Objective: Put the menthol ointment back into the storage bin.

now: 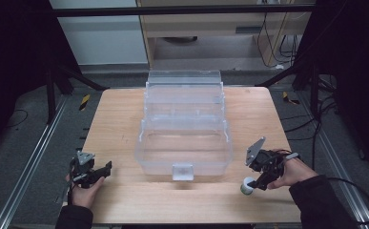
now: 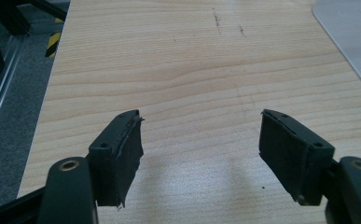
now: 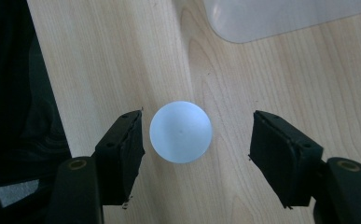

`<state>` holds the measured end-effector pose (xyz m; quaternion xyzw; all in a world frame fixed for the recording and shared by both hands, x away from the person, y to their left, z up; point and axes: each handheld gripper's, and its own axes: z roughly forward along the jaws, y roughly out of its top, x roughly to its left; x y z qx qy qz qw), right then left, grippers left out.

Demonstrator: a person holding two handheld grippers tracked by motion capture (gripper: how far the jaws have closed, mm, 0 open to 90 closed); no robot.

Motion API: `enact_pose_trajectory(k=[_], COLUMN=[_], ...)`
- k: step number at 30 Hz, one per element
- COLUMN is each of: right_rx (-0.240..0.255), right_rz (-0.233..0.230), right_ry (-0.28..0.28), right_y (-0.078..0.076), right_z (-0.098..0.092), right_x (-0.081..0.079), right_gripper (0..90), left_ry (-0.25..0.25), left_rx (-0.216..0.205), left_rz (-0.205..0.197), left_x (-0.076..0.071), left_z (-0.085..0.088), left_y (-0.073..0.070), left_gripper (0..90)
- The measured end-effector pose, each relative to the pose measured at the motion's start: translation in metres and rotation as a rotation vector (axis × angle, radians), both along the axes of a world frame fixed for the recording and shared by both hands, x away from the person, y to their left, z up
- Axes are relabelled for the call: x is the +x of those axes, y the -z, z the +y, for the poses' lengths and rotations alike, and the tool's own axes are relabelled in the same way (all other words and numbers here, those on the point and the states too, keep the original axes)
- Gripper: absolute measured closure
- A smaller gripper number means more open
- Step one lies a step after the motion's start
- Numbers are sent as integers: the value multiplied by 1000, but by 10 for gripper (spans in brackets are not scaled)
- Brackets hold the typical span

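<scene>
A small white round-topped object is being straddled by the right gripper near the table's front right edge, jaws wide, untouched. The left gripper, also wide and empty, is being held farther off, near the front left corner.

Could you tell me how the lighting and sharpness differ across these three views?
High view: dim and soft, dark at the sides, the clear box hazy. Left gripper view: bright wooden table, jaws casting faint shadows. Right gripper view: the white ball glows smooth and featureless between open jaws.

wooden table | clear plastic bin centre | white ball near edge
</scene>
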<state>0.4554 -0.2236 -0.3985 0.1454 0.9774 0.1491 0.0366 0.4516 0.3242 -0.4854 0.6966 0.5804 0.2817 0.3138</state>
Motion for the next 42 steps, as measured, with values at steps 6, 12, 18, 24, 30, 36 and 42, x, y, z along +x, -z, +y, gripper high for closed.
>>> enact_pose_trajectory(k=[6,12,18,24,30,36,42], right_rx=[-20,-54,-76,-97,-111,-137,-140], right_rz=[14,26,35,35,45,46,50], right_ry=[-32,-67,-82,-94,-92,-97,-104], right_y=[8,16,22,27,31,34,35], right_z=[4,7,10,13,16,17,18], right_x=[-2,-4,-3,-2,0,2,2], right_gripper=[347,347,365,394,429,461,497], left_ry=[0,0,1,0,2,4,1], left_rx=[1,0,0,1,2,3,2], left_rz=[-1,0,0,0,2,4,3], left_x=[0,0,0,0,0,0,0], left_z=[0,0,0,0,0,0,0], left_y=[0,0,0,0,0,0,0], left_gripper=[294,294,294,294,294,294,294])
